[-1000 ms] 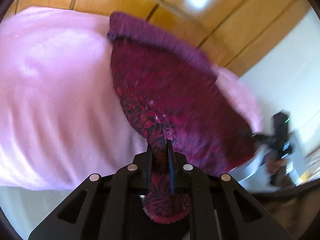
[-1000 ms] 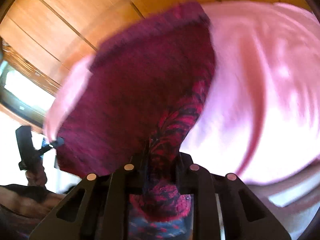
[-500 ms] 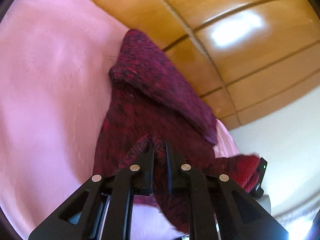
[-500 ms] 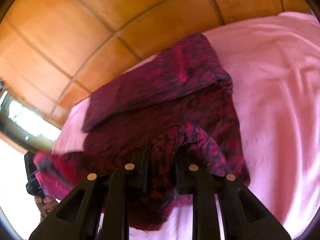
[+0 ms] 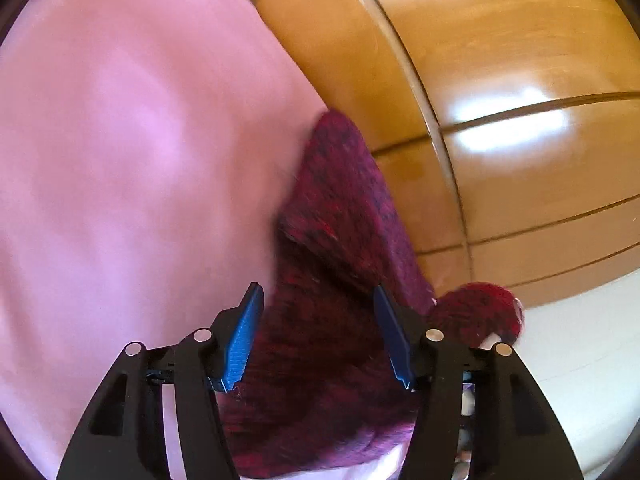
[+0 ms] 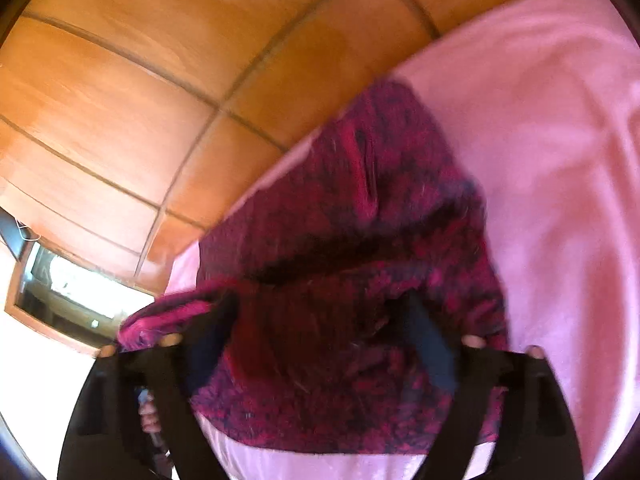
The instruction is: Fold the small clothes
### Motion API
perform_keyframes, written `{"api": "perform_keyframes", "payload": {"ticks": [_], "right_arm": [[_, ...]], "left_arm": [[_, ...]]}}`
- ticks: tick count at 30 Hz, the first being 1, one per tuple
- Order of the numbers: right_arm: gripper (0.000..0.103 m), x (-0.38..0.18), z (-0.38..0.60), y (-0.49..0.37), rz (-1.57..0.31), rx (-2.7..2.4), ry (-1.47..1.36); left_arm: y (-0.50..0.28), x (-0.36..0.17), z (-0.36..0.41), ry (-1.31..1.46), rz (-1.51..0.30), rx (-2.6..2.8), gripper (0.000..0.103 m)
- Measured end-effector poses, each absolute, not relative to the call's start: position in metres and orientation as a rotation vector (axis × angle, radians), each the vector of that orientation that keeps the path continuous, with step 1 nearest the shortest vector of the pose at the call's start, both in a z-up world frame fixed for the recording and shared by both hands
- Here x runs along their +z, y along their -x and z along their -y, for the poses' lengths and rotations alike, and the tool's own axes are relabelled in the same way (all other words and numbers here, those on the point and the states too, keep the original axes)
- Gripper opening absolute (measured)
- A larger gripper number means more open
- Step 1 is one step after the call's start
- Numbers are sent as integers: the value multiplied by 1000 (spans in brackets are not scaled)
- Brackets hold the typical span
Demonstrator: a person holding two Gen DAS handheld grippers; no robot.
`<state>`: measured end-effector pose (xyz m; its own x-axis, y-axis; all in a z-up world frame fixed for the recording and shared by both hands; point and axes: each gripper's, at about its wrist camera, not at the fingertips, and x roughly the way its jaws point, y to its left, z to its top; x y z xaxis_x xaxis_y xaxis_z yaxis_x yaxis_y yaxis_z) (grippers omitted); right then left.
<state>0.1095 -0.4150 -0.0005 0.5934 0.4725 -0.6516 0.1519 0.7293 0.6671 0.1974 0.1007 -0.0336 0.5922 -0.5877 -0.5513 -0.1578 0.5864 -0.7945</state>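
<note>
Dark red knit sweater (image 5: 340, 240) lies folded on pink bedspread (image 5: 120, 160), beside wooden wall panels (image 5: 500, 60). Left claw (image 5: 318, 340) has just opened, released; cloth lies below its fingers. Right claw (image 6: 320, 344) has likewise just opened, nothing gripped.

A pink bedsheet (image 5: 120, 152) is covering the soft surface, lying smooth with only faint creases, and it is filling the right side of the right wrist view (image 6: 560, 160) too. Behind it, glossy orange-brown wooden panelling (image 5: 500, 60) is rising, split by dark grooves and catching bright patches of reflected light. A pale wall (image 5: 572, 360) is showing beyond the wood. In the right wrist view, a wood-framed window (image 6: 68, 292) is glowing with daylight low on the left.
</note>
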Motion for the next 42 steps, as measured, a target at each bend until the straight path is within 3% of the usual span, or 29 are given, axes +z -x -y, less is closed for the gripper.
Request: {"api": "perform_keyframes", "payload": {"ticks": [2,5,8,11,13,15,17,18,19,20,21,23,26,34,42], "right_arm": [[96,9,425,-106,-895,207,-742],[96,18,437,-90,-879,192,-674],[95,15,446,-69,-895,179,-610],[79,-2,438,-63,-962,173,-516],[61,-17,427,-64,-1015,175,-452],[56,-26,418,-66,-1040,179,-401],[51,-29,406,-64,-1045,167,-315],[44,-30,404,-63,-1049,156,-292],[32,-31,403,-64,-1052,149,-279],[26,-28,403,-62,-1058,143,-269],[18,-25,404,-59,-1060,141,-269],[14,-17,402,-50,-1054,149,-265],[13,-6,400,-32,-1039,157,-276],[12,18,398,19,-1020,191,-403],[12,15,403,79,-1124,192,-438]], "left_arm": [[-187,-30,-108,890,-927,-297,58],[-162,-28,-113,842,-899,-354,76],[-135,-29,-107,743,-898,-410,78],[-127,-36,-87,661,-935,-434,80],[-129,-38,-74,625,-947,-461,80],[-132,-40,-60,593,-947,-486,80],[-139,-45,-50,582,-964,-493,74],[-143,-48,-47,575,-974,-486,64],[-145,-49,-44,560,-985,-471,43],[-147,-50,-42,542,-999,-467,33],[-146,-48,-43,539,-994,-463,26],[-139,-43,-46,539,-981,-467,17],[-131,-37,-57,570,-969,-475,11],[-74,-18,-67,603,-956,-521,10],[-7,-16,-70,608,-1063,-516,12]]}}
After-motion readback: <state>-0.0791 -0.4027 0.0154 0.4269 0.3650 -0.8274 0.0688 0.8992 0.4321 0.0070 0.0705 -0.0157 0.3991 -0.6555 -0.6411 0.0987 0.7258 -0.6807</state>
